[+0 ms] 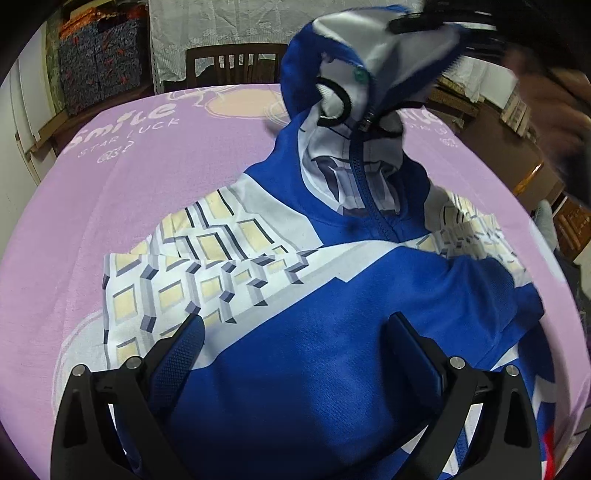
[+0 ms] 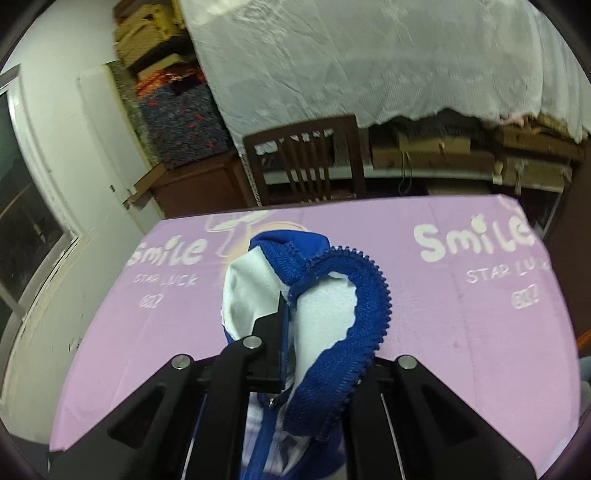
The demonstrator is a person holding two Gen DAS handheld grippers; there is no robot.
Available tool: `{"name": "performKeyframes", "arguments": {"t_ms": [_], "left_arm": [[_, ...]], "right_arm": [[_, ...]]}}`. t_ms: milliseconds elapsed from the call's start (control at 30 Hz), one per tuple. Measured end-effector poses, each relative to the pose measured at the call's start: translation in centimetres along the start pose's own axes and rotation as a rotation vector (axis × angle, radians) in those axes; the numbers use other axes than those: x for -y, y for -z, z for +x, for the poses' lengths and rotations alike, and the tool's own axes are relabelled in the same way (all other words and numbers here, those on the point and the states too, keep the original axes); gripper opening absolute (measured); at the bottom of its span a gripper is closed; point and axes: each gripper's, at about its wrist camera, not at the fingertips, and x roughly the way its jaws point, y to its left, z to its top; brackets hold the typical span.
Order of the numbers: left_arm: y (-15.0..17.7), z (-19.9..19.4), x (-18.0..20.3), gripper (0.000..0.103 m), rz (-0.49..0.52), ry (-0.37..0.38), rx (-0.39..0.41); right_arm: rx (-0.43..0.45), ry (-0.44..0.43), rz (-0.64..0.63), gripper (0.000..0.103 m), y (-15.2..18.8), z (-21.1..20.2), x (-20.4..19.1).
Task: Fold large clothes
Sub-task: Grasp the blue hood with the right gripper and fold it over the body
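A blue and white zip-up hooded jacket (image 1: 332,332) lies on the pink tablecloth (image 1: 110,192), its sleeves folded across its body. My left gripper (image 1: 297,328) hovers open just above the jacket's blue lower part, one finger on each side of a wide gap. The hood (image 1: 354,74) is pulled up off the table. At its top the right gripper (image 1: 421,18) shows as a dark blur. In the right wrist view my right gripper (image 2: 295,310) is shut on the hood's white lining and blue zipper edge (image 2: 365,295). Cloth hides its right finger.
A dark wooden chair (image 2: 306,162) stands behind the table's far edge. Behind it are stacked boxes (image 2: 173,122) and shelves draped in white lace cloth (image 2: 369,55). A blurred hand (image 1: 546,96) and a wooden table (image 1: 517,162) are at the right.
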Motion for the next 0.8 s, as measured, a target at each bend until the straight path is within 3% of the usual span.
{"name": "performKeyframes", "arguments": {"t_ms": [133, 300, 533, 667, 800], "left_arm": [[-0.2, -0.4, -0.7, 0.100, -0.038, 0.040, 0.013], [-0.4, -1.5, -2.0, 0.100, -0.078, -0.025, 0.064], [-0.7, -3.5, -5.1, 0.100, -0.190, -0.007, 0.116], [-0.4, -4.3, -6.7, 0.100, -0.257, 0.064, 0.116], [0.2, -4.5, -6.4, 0.100, -0.272, 0.135, 0.096]], "right_arm": [[0.029, 0.002, -0.065, 0.005, 1.9, -4.6, -2.3], [0.035, -0.005, -0.109, 0.005, 5.8, -9.3, -4.2], [-0.024, -0.046, -0.171, 0.005, 13.9, -13.5, -5.8], [-0.116, -0.065, -0.227, 0.005, 19.3, -13.1, -6.7], [-0.209, -0.026, -0.291, 0.008, 24.5, -11.1, -6.8]]}}
